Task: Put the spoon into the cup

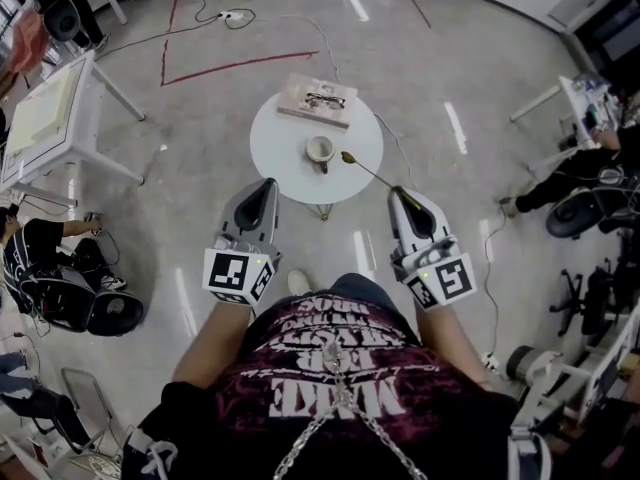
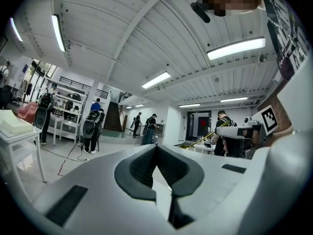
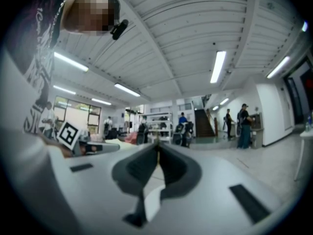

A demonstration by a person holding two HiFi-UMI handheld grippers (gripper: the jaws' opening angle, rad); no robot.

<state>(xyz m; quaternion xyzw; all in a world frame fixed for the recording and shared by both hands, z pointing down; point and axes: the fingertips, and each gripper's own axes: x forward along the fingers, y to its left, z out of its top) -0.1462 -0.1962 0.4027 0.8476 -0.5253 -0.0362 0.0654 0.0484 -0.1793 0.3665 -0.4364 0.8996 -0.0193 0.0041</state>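
Note:
A white cup (image 1: 320, 150) stands near the middle of a small round white table (image 1: 285, 168). A thin gold spoon (image 1: 365, 169) hangs over the table's right part, bowl end near the cup. Its handle runs back into my right gripper (image 1: 397, 191), which is shut on it. The left gripper view shows the spoon (image 2: 203, 140) sticking out level from that gripper. My left gripper (image 1: 270, 183) is at the table's near left edge, jaws shut (image 2: 156, 148) with nothing between them. In the right gripper view the jaws (image 3: 158, 146) are closed tight, and the cup is hidden.
A flat book or board (image 1: 317, 99) with a pair of glasses on it lies at the table's far side. A white desk (image 1: 50, 118) stands at the left, chairs and seated people at both sides, and cables and red tape lines run over the floor.

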